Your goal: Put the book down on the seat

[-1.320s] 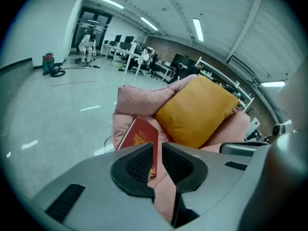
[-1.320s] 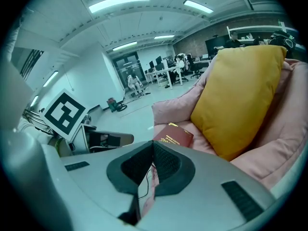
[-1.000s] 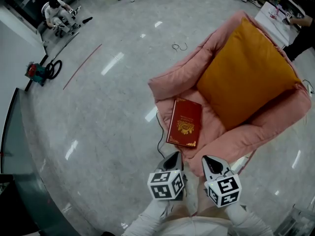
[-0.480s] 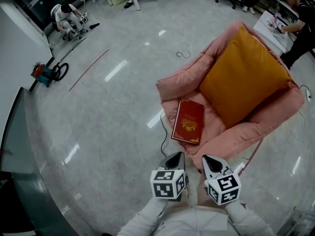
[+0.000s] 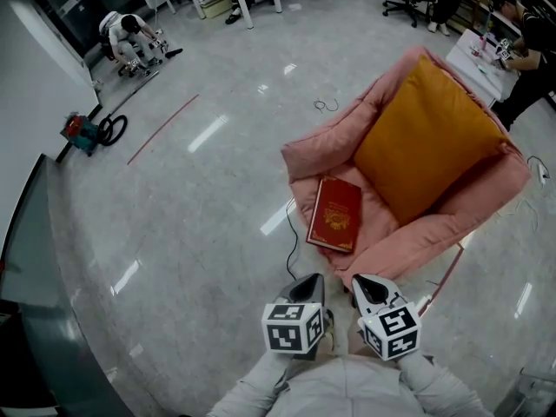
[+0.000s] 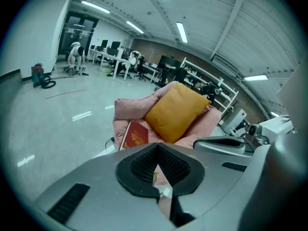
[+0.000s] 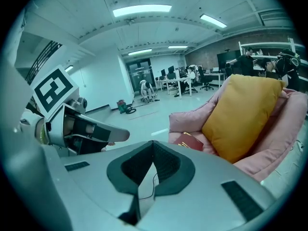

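The book lies flat on the pink seat, just in front of the orange cushion, as it did a second ago. Meanwhile my left tool and right tool have drawn back from it. Both tools are closed and empty, so I judge the job done.

Book cover print too small to read.
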Demonstrator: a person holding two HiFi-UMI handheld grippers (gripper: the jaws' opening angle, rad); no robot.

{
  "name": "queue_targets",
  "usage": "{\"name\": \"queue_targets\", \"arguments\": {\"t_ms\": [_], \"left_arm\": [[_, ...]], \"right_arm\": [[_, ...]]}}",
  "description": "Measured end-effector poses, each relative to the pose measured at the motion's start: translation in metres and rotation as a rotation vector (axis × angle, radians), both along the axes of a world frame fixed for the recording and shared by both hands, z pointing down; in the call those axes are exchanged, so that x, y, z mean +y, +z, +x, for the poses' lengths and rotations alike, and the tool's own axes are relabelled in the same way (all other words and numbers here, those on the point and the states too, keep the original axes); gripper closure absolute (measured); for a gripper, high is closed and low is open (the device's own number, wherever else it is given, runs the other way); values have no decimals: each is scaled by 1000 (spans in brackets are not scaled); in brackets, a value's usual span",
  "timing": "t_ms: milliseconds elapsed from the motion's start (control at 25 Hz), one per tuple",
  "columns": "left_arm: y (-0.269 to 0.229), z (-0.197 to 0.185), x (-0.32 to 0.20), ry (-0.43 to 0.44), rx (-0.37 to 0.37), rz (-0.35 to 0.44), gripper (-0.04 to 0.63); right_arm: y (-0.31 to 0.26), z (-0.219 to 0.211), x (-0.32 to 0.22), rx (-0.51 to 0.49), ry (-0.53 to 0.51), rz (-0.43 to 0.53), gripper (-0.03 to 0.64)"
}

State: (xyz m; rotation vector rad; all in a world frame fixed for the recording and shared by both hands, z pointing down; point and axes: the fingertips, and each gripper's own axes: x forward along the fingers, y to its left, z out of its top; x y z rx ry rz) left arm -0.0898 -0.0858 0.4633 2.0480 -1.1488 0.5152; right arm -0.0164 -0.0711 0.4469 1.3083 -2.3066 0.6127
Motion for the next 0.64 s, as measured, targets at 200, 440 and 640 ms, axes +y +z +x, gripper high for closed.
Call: {"name": "queue_targets", "arguments": {"t_ms": [200, 440, 640], "left_arm": [[5, 3, -2, -2, 2, 13, 589], [0, 7, -6, 6, 10, 21, 589], [1, 4, -1, 17, 5, 23, 589]], "right_arm": [[7, 3, 1, 5, -11, 12, 612], [6, 1, 0, 1, -27, 7, 612], [6, -7, 4, 0, -40, 10, 612]]}}
